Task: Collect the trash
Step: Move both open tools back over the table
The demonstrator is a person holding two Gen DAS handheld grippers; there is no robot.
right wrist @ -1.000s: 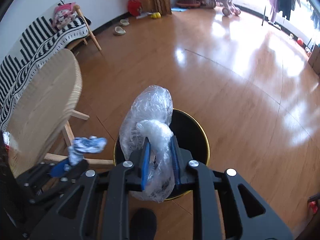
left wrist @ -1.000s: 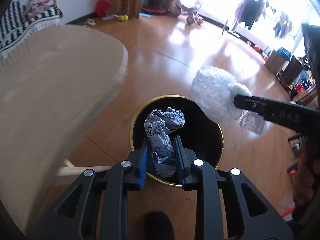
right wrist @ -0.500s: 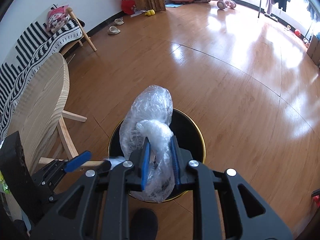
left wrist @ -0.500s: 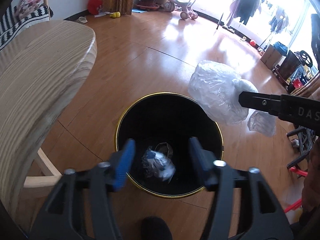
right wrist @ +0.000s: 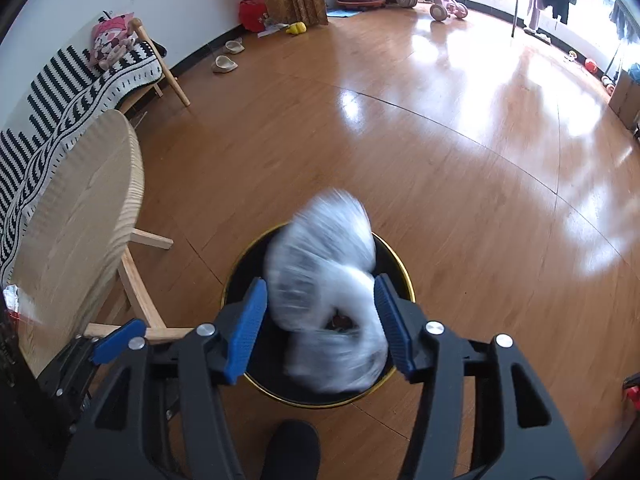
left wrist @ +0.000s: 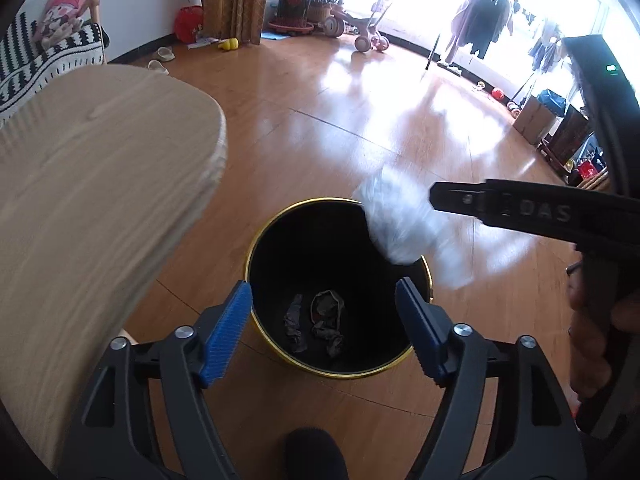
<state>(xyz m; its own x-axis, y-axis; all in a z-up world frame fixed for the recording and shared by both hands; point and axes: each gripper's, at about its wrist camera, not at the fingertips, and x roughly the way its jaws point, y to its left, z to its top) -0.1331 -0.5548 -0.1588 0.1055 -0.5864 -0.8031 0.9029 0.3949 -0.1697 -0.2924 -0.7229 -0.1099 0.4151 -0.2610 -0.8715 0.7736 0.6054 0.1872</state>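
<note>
Raised letters "DAS" mark the right claw (left wrist: pixel 434 197) seen from the left wrist. Both claws gape; the left claw (left wrist: pixel 324 334) hangs over a gold-rimmed black bin (left wrist: pixel 280 350) holding crumpled paper (left wrist: pixel 326 314). Only the right view shows the blurred plastic bag (right wrist: pixel 328 300) loose between the spread fingers, over the bin (right wrist: pixel 394 258).

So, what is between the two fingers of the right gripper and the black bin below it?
The clear plastic bag, blurred, sits between the open right gripper fingers, above the black bin. The right wrist view shows this best.
</note>
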